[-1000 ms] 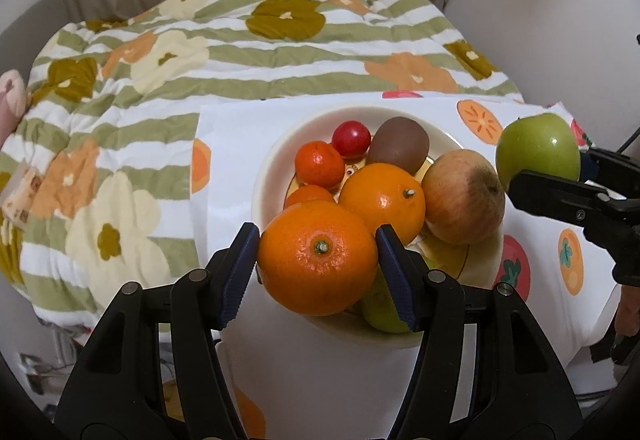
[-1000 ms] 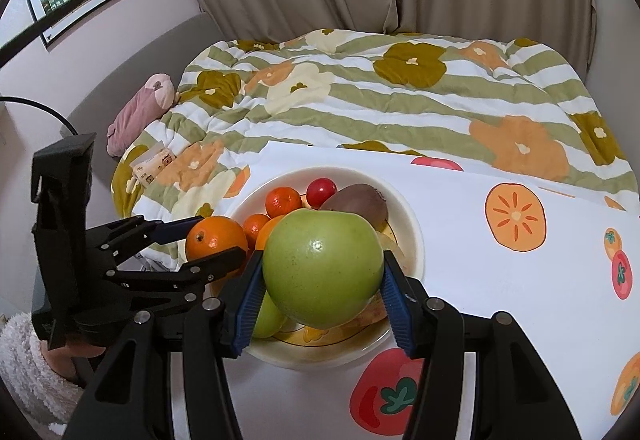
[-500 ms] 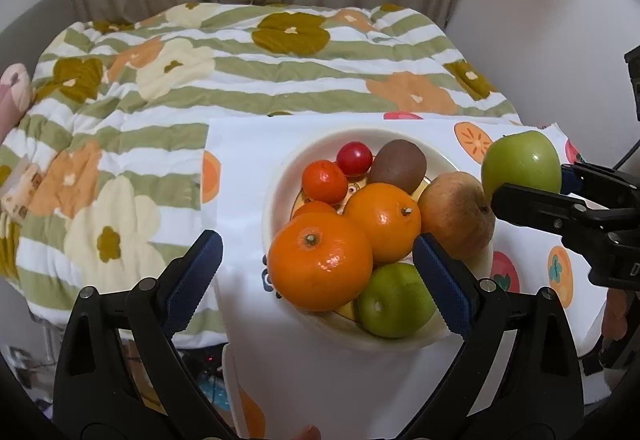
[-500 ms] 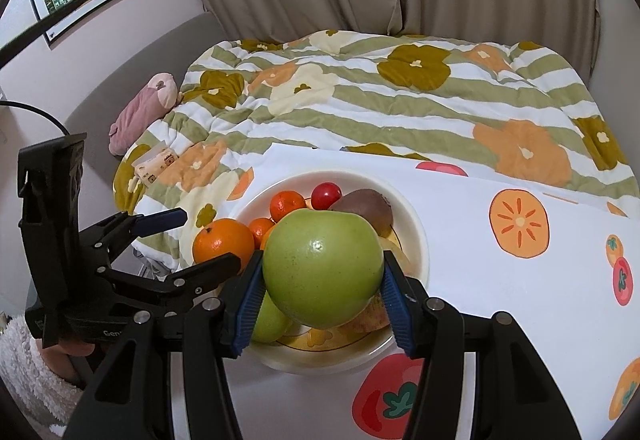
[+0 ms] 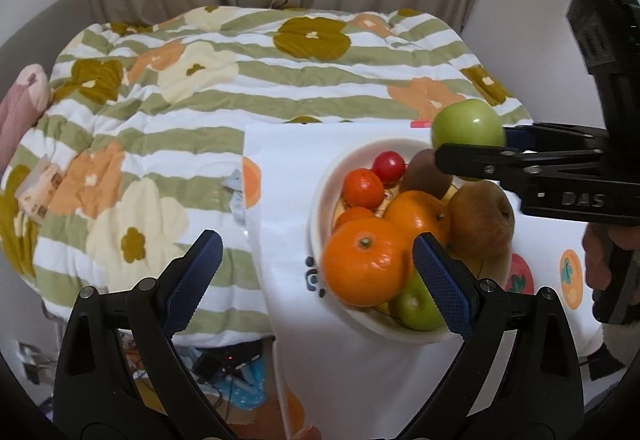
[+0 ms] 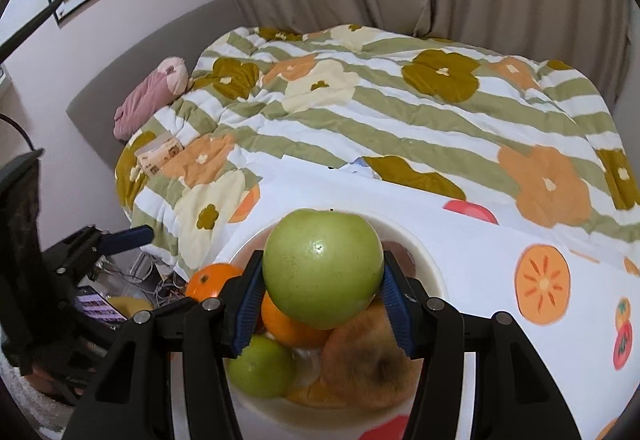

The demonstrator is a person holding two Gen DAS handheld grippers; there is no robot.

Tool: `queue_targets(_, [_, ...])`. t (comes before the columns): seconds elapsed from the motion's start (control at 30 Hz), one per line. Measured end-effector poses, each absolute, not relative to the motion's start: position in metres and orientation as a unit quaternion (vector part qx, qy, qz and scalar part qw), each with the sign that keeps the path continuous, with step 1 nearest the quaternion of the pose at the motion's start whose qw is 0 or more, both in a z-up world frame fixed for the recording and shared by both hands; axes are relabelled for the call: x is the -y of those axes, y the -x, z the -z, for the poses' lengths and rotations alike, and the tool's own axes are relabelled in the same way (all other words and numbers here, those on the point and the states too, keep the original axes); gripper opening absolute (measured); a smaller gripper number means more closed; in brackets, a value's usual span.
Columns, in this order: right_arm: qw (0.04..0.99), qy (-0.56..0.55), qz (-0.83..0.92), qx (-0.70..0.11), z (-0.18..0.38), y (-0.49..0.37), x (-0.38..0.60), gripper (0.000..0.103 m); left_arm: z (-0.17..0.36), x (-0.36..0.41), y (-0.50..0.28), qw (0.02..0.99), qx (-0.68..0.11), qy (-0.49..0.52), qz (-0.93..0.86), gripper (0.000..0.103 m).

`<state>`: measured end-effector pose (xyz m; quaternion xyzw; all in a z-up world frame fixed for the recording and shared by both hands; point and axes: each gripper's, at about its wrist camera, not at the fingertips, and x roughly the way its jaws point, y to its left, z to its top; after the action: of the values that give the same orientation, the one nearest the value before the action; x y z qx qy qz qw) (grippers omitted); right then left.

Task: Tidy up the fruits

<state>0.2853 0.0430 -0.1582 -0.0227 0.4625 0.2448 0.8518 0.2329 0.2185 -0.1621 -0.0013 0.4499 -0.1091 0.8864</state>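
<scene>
A white bowl holds a big orange, a second orange, a small tangerine, a cherry tomato, a kiwi, a brown pear and a small green apple. My left gripper stands wide open, and the big orange lies free at the bowl's near rim. My right gripper is shut on a large green apple above the bowl. From the left wrist view that apple hangs over the bowl's far side.
The bowl sits on a white cloth printed with fruits, laid over a floral striped quilt. A pink plush and a paper packet lie at the quilt's left. Cables and a phone clutter the floor.
My left gripper opened and let go of the big orange, which now rests in the bowl, then drew back to the left. The right gripper carried the green apple over the bowl.
</scene>
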Motion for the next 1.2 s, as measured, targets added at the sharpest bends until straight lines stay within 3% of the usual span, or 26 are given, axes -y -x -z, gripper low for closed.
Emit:
queue_targets(0.77, [0.821, 0.061, -0.226, -0.521, 0.192, -0.317, -0.071, 0.051, 0.160, -0.240, -0.236, 0.889, -0.448, 0.002, 0.098, 0.101])
queue_targets(0.8, [0.820, 0.063, -0.225, -0.522, 0.193, -0.318, -0.071, 0.052, 0.160, -0.241, -0.235, 0.889, -0.448, 0.003, 0.099, 0.101])
queue_targets(0.93, [0.826, 0.066, -0.224, -0.513, 0.191, -0.317, -0.072, 0.072, 0.160, -0.242, -0.235, 0.889, -0.447, 0.003, 0.100, 0.101])
queue_targets(1.2, [0.835, 0.063, -0.206, -0.506, 0.184, -0.312, -0.072, 0.072, 0.156, -0.247, -0.233, 0.890, -0.444, 0.003, 0.104, 0.101])
